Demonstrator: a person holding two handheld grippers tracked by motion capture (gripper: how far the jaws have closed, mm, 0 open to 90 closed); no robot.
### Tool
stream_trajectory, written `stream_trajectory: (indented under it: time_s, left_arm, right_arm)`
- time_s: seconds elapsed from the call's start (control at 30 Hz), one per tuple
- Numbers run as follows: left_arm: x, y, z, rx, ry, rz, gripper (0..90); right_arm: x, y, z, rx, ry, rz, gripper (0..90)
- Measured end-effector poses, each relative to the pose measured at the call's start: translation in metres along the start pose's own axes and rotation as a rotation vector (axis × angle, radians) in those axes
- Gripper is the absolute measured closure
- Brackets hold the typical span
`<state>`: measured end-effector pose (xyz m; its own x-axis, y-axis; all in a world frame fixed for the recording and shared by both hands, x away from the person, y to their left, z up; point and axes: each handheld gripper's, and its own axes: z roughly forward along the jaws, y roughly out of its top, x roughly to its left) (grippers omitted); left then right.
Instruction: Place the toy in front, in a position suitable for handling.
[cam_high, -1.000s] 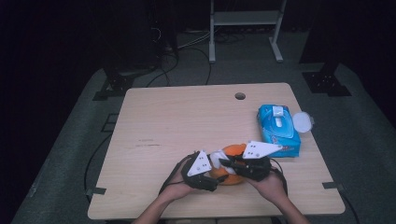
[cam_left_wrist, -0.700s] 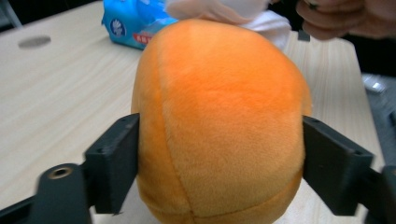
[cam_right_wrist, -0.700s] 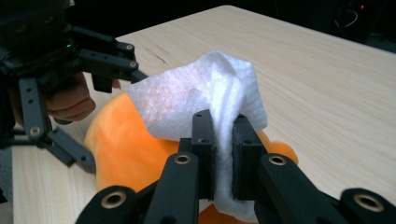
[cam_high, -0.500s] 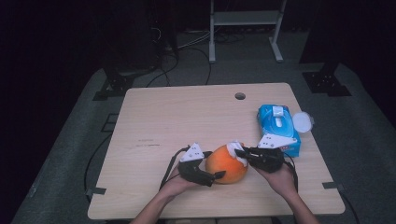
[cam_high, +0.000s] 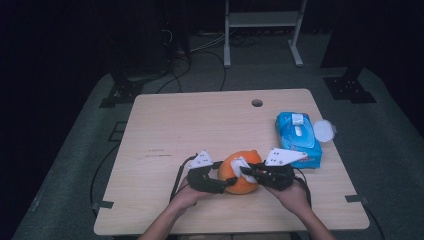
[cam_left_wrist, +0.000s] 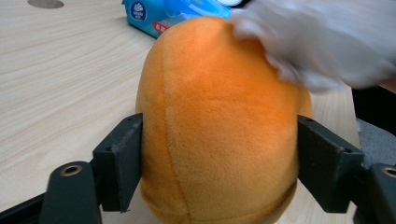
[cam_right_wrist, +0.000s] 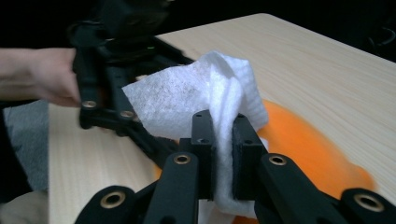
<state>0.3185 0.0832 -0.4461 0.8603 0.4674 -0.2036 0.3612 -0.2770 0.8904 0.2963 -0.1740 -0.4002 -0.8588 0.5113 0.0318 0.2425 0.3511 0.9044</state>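
Right gripper (cam_right_wrist: 219, 140): fingers together, clamped on a folded white wet wipe (cam_right_wrist: 205, 88). The wipe sticks up past the tips and lies on top of the orange plush toy (cam_high: 240, 171), so I read this as wiping the toy's upper surface.

Left gripper (cam_left_wrist: 219, 154): fingers (cam_left_wrist: 119, 163) apart about halfway, one on each flank of the plush toy (cam_left_wrist: 219, 121), pads touching the fabric. They've just been closing in, with the toy between them. Looks like a bracing grip to stop the soft toy rolling or sliding under the wipe. I'm calling it gripped, lightly, since there's little visible squash in the plush.

The toy sits on the counter (cam_high: 200, 120), near the front edge, between both hands. Left gripper (cam_high: 207, 175) comes in from its left side, right gripper (cam_high: 250, 172) from the right and over the top.

Further out: a blue wet-wipe pack (cam_high: 298, 139) lies just beyond the right hand, with a round white lid (cam_high: 324, 131) at its far corner. I'd guess that pack is where the wipe came from.
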Motion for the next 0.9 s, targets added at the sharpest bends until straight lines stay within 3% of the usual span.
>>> stream_trajectory:
  time_s: [0.07,0.13,0.2,0.33,0.4,0.53,0.63,0.73,0.8,0.9]
  left_arm:
    - [-0.001,0.001,0.001,-0.008,0.002,0.002,24.6]
    - [-0.005,0.003,0.002,-0.014,0.014,0.037,24.6]
    - [-0.011,0.004,0.002,-0.019,0.031,0.082,24.6]
    - [-0.026,0.006,0.005,-0.008,0.051,0.184,24.4]
    - [-0.031,0.006,0.006,0.004,0.063,0.238,24.4]
    - [-0.029,0.005,0.005,0.004,0.057,0.254,24.5]
    - [-0.025,0.003,0.004,0.009,0.049,0.26,24.5]
    - [-0.019,0.002,0.003,0.01,0.036,0.232,24.3]
    - [-0.016,0.001,0.004,0.015,0.02,0.209,21.6]
    - [-0.012,0.001,0.003,0.049,0.003,0.186,15.6]
  right_arm:
    - [-0.009,-0.004,-0.006,-0.001,-0.034,0.026,81.3]
    - [-0.013,-0.007,-0.01,-0.006,-0.04,0.05,81.3]
    - [-0.007,-0.004,-0.009,-0.009,-0.039,0.03,81.4]
    - [0.014,0.007,0.002,-0.022,0.036,-0.022,81.5]
    - [0.023,0.009,0.008,-0.008,0.049,-0.043,81.4]
    - [0.016,0.008,0.005,-0.017,0.035,-0.028,81.5]
    - [0.001,0.006,-0.004,-0.027,-0.02,-0.001,81.6]
    - [-0.015,-0.001,-0.013,-0.012,-0.084,0.035,81.5]
    - [-0.024,-0.007,-0.015,-0.01,-0.078,0.078,81.5]
    - [-0.019,-0.008,-0.01,0.0,-0.075,0.066,81.5]
